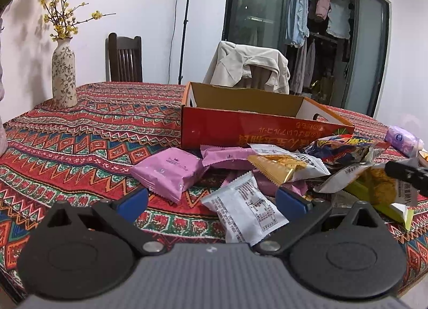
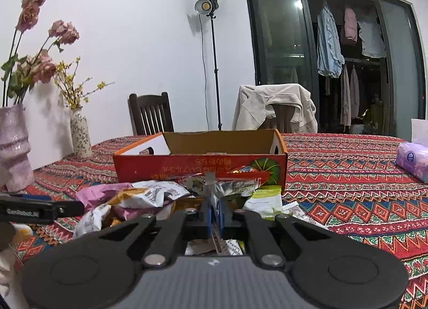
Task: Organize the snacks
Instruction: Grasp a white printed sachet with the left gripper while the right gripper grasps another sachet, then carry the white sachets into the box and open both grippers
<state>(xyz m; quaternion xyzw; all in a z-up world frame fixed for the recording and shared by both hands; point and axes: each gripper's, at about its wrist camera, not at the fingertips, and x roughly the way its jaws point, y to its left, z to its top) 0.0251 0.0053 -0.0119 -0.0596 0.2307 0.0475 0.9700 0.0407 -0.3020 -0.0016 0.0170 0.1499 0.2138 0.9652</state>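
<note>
A pile of snack packets lies on the patterned tablecloth in front of an open red cardboard box (image 1: pixel 240 129), also in the right wrist view (image 2: pixel 187 167). My left gripper (image 1: pixel 211 203) is open, low over the cloth, with a pink packet (image 1: pixel 168 170) and a white packet (image 1: pixel 246 215) between its blue fingertips. My right gripper (image 2: pixel 213 212) is shut on a shiny silver snack packet (image 2: pixel 227 186) and holds it just in front of the box. The right gripper's black finger shows at the right edge of the left wrist view (image 1: pixel 406 172).
A small flowered vase (image 1: pixel 63 73) and a large pink vase (image 2: pixel 13 148) stand at the table's left. A purple tissue pack (image 2: pixel 413 159) lies at the right. Two chairs, one with a beige jacket (image 2: pixel 275 105), stand behind the table.
</note>
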